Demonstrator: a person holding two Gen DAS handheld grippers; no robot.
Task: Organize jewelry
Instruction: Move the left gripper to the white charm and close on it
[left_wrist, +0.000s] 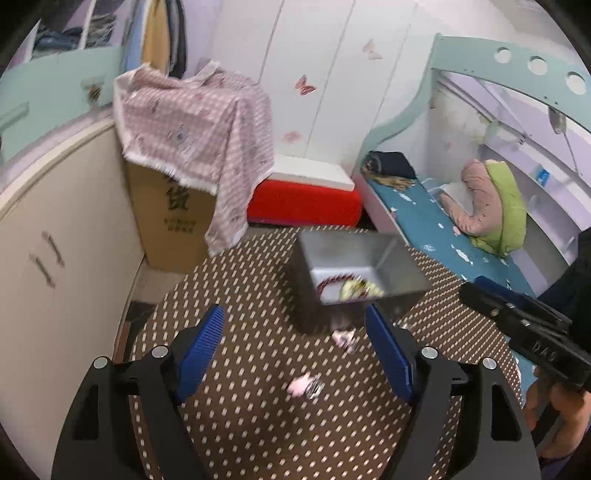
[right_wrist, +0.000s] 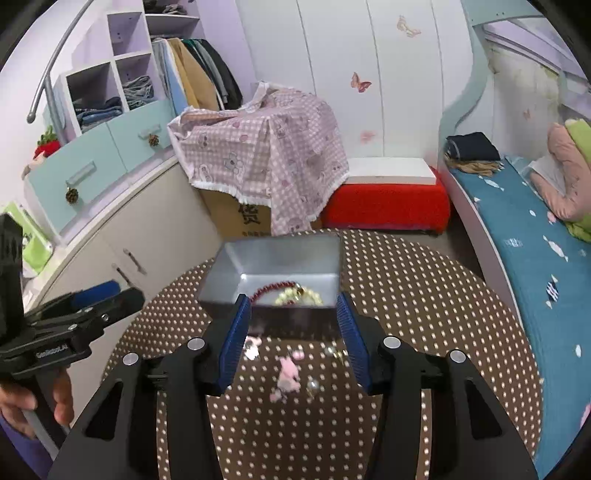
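Brown dotted tablecloth (right_wrist: 424, 314) fills the scene, grey metal box (right_wrist: 277, 266) at twelve o'clock with red bracelet (right_wrist: 273, 287) and pale beads inside. Right gripper (right_wrist: 293, 332) gapes empty, pink trinkets (right_wrist: 288, 373) lying between its fingers; left gripper (left_wrist: 295, 354) is wide apart too, another pink piece (left_wrist: 301, 386) between its fingers at six o'clock of the box

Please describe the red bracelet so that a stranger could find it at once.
Find the round brown table with pale dots, then the grey metal box on it. Inside lies the red bracelet, a ring of dark red beads, beside pale yellowish beads.
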